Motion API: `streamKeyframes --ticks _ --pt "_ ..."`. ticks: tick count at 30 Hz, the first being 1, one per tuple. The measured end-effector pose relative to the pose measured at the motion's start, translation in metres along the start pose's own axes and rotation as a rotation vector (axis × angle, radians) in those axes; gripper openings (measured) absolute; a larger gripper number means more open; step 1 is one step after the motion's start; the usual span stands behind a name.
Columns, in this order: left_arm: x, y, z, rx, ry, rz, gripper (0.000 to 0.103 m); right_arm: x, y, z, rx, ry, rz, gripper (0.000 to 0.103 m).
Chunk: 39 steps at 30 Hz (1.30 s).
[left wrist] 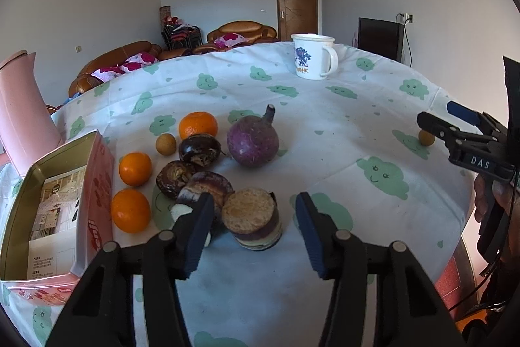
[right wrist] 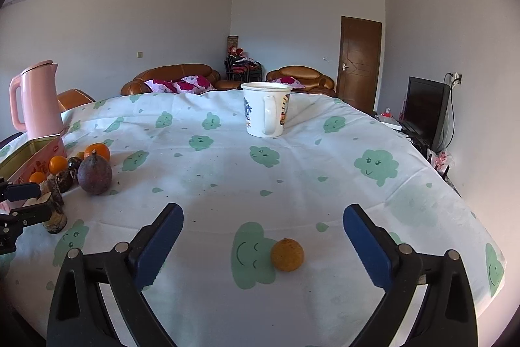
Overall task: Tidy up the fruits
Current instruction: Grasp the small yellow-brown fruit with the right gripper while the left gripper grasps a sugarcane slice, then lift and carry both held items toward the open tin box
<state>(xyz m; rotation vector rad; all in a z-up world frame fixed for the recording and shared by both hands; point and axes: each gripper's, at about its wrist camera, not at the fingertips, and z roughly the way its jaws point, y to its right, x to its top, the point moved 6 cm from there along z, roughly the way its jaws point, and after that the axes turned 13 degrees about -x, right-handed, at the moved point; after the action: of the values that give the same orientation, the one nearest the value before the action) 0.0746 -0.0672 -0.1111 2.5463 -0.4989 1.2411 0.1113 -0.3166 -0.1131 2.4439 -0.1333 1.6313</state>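
Left wrist — open tin (left wrist: 97, 184) holds printed leaflets (left wrist: 53, 210).

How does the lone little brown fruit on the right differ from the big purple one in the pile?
The small brown fruit is tan-orange and much smaller; the purple fruit is dark purple, larger, with a stem pointing up. The brown one lies alone on the tablecloth, ahead of the open right gripper; the purple one sits against the pile of produce. Both are roundish and rest on the cloth, ungripped.
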Motion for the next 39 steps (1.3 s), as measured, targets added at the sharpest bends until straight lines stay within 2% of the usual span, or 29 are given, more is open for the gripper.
streamKeyframes --ticks 8,11,13,15,19,21,34,39 --pt "0.000 0.003 0.005 -0.007 -0.013 0.017 0.054 -0.010 0.014 0.017 0.013 -0.069 0.017 0.073" --pt "-0.001 0.003 0.004 -0.012 -0.011 0.015 0.054 -0.016 0.006 0.022 0.042 -0.105 -0.014 0.055" --pt "-0.001 0.004 0.004 -0.008 -0.013 0.020 0.053 -0.023 0.001 0.028 0.061 -0.140 -0.027 0.051" --pt "-0.001 0.004 0.003 -0.010 -0.009 0.019 0.053 -0.027 0.000 0.031 0.067 -0.153 -0.030 0.043" --pt "-0.001 0.002 0.003 -0.013 -0.003 0.014 0.042 -0.029 -0.001 0.031 0.088 -0.154 -0.040 0.028" --pt "-0.001 0.002 0.002 -0.010 -0.001 0.017 0.038 -0.030 -0.003 0.031 0.097 -0.150 -0.044 0.027" --pt "-0.001 0.003 0.002 -0.019 0.011 0.006 0.037 -0.022 -0.021 0.012 0.139 -0.070 -0.086 0.027" --pt "-0.001 0.000 -0.005 -0.020 0.039 0.003 0.037 -0.017 -0.030 0.003 0.169 -0.035 -0.091 0.027"
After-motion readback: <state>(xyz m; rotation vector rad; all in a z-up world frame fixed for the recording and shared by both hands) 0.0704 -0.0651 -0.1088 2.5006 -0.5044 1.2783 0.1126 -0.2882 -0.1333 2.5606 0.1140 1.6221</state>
